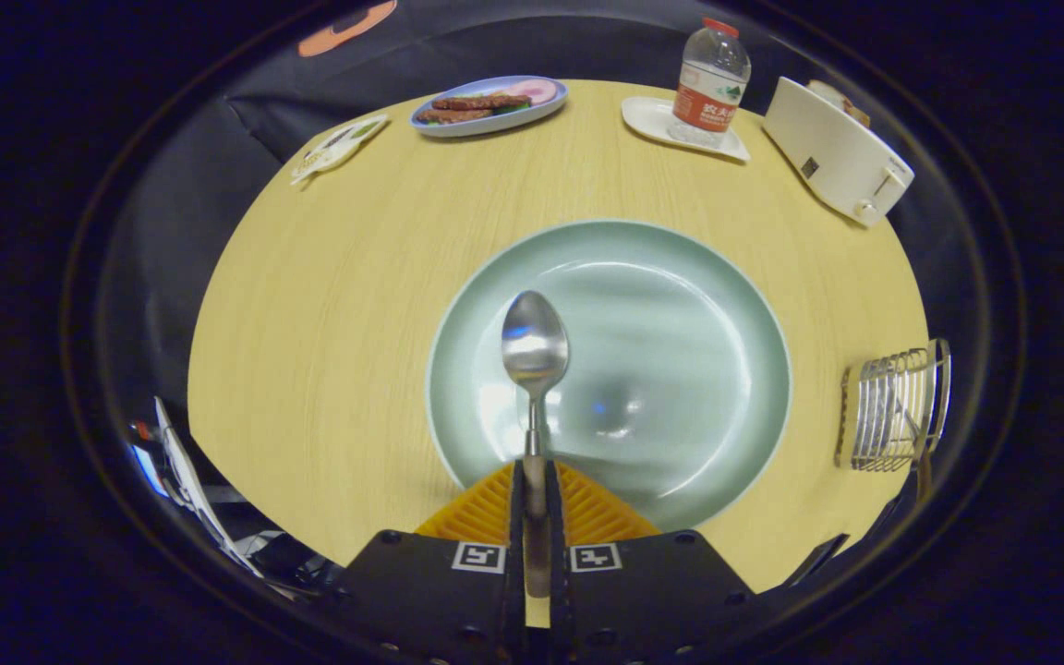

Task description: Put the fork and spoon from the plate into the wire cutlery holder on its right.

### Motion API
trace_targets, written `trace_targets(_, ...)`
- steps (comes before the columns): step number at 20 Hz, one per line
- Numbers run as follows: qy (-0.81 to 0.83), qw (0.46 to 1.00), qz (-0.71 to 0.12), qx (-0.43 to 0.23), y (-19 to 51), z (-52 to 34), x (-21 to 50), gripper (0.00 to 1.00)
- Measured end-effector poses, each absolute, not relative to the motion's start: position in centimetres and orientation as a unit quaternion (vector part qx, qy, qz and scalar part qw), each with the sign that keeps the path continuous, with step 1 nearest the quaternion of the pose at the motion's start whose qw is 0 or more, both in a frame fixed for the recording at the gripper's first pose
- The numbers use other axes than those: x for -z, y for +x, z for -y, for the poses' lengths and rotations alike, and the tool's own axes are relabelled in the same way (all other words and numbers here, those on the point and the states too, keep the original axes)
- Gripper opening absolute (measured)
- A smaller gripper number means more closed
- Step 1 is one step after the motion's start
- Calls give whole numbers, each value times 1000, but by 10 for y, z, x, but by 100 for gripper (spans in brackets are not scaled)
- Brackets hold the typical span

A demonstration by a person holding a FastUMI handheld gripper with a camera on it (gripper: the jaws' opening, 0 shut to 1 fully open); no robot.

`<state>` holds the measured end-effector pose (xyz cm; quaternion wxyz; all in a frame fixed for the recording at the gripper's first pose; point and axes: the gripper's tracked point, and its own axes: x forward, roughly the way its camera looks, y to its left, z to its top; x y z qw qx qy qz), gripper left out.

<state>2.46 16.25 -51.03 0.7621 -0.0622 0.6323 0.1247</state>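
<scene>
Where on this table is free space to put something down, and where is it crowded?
With the gripper shut on the spoon, the green plate is bare. The table is free left of it, up to the blue food plate. Crowded: the far edge by the bottle and toaster; the wire holder on the right.

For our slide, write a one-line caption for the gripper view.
Hand-held gripper shut on a spoon above the green plate, wire cutlery holder waiting to the right.

Silver spoon (535, 349), pale green plate (680, 305)
</scene>
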Motion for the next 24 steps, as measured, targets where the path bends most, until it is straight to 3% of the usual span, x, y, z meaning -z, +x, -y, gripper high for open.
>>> trace_targets(2,-67,766,-627,-121,31,-156,504,11)
trace_targets(3,-62,764,-631,-117,24,-154,499,1)
trace_targets(24,-40,790,-581,-191,34,-70,399,1)
